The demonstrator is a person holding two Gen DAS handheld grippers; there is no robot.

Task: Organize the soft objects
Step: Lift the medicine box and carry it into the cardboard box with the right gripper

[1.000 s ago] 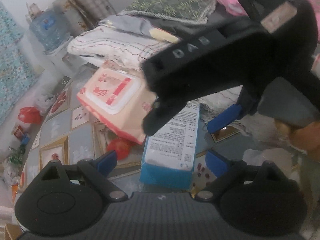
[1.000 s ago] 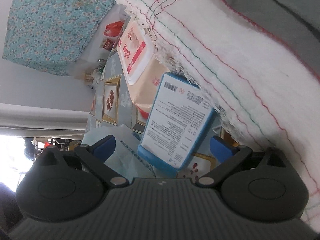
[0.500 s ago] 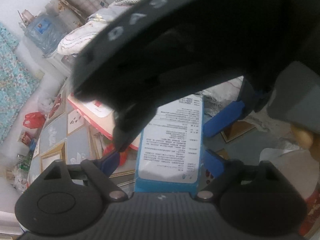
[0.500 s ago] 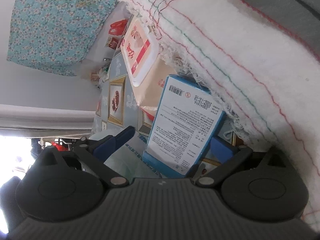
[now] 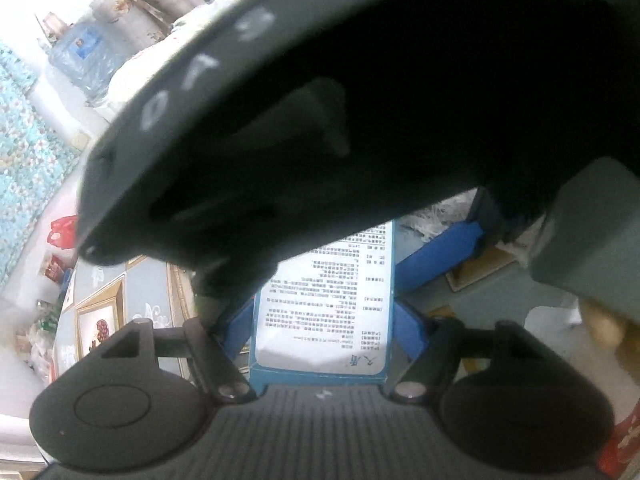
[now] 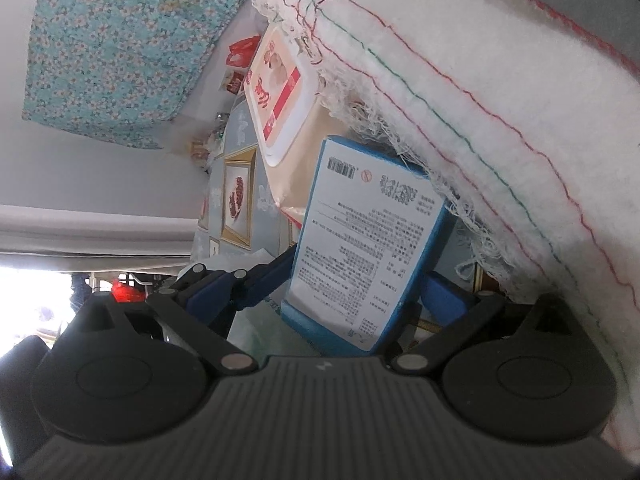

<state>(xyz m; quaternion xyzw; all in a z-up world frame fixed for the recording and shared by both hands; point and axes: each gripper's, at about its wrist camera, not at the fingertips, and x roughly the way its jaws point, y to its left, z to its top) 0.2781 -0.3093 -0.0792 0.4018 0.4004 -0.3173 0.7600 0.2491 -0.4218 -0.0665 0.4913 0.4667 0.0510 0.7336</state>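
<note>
left gripper jaws just been closing round the blue tissue pack; blue pads sit at both its long sides, looks pinched or near it, can't tell if pressing. right gripper spread, pack between its pads too, one pad touching or almost, other apart. the right gripper's dark body blocks most of the left wrist view. pack lies on the patterned table, tilted up against the pink wipes pack, just under the fringed white blanket. judgement: pack light, squashy, film wrap slippery; take it across the long sides mid-length, gentle squeeze. flowered curtain far back.
</note>
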